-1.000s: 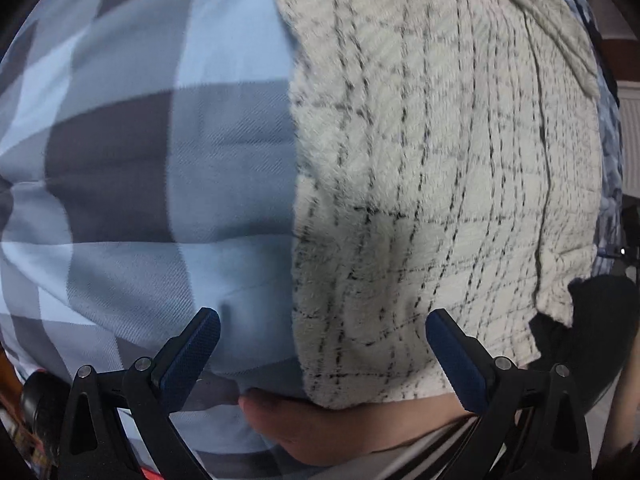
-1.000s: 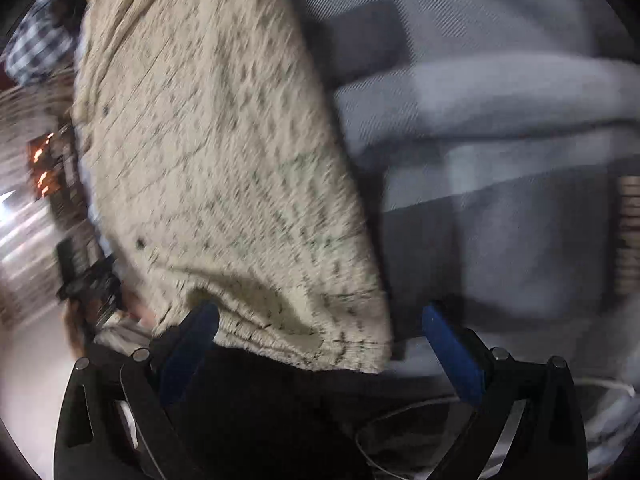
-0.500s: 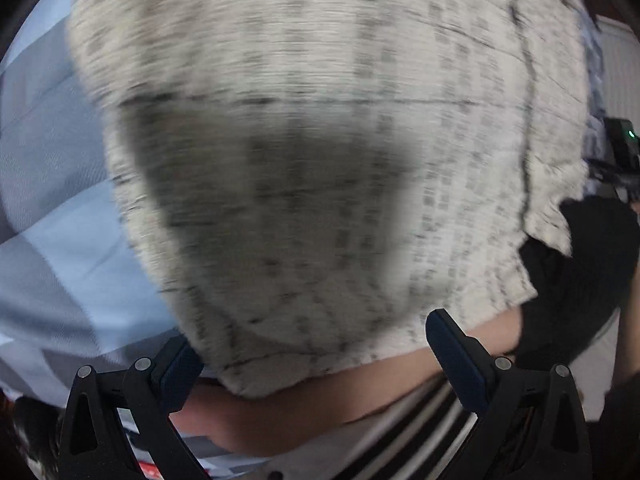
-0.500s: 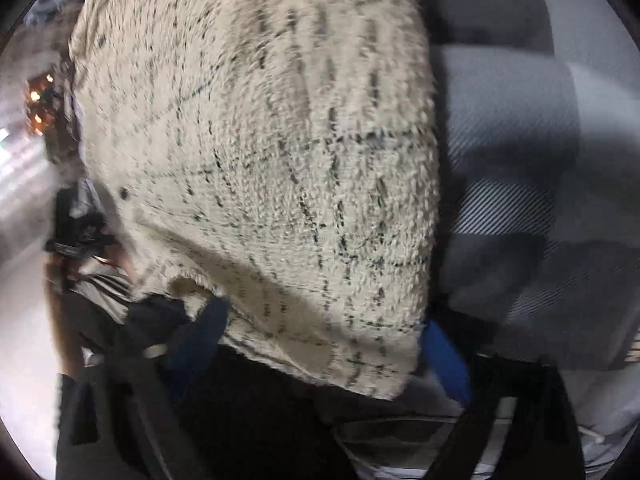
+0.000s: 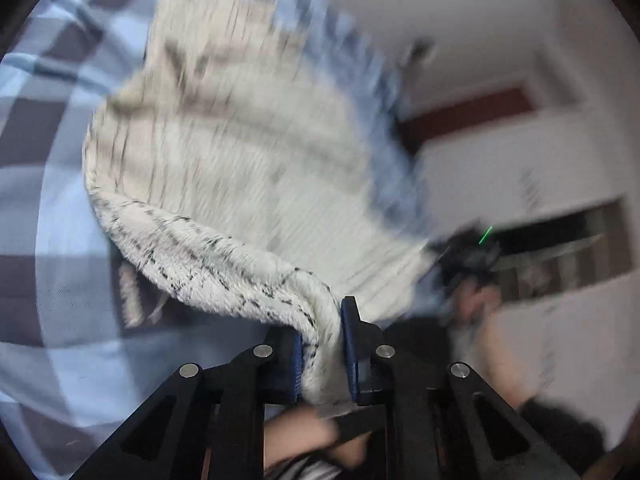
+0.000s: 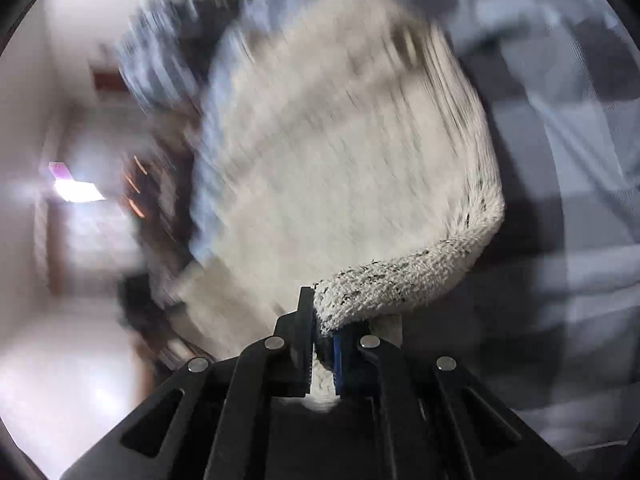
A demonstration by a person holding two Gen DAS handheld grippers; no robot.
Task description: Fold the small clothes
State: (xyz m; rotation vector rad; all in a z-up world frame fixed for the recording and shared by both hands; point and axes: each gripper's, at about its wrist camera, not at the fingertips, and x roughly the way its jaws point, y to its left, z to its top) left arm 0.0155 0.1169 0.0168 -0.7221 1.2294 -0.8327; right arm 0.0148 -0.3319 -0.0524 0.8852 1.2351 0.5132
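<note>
I had just closed my left gripper [image 5: 322,346] and right gripper [image 6: 322,346] on the near-edge corners of the soft, limp cream garment [image 5: 240,152] over the checked bed [image 5: 48,168].

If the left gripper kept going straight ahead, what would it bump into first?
Probably the fuzzy cream cloth with thin black lines itself: the left gripper already pinches its edge, and the rest billows right ahead. The blue-and-grey checked sheet lies beyond; blur hides depth.
</note>
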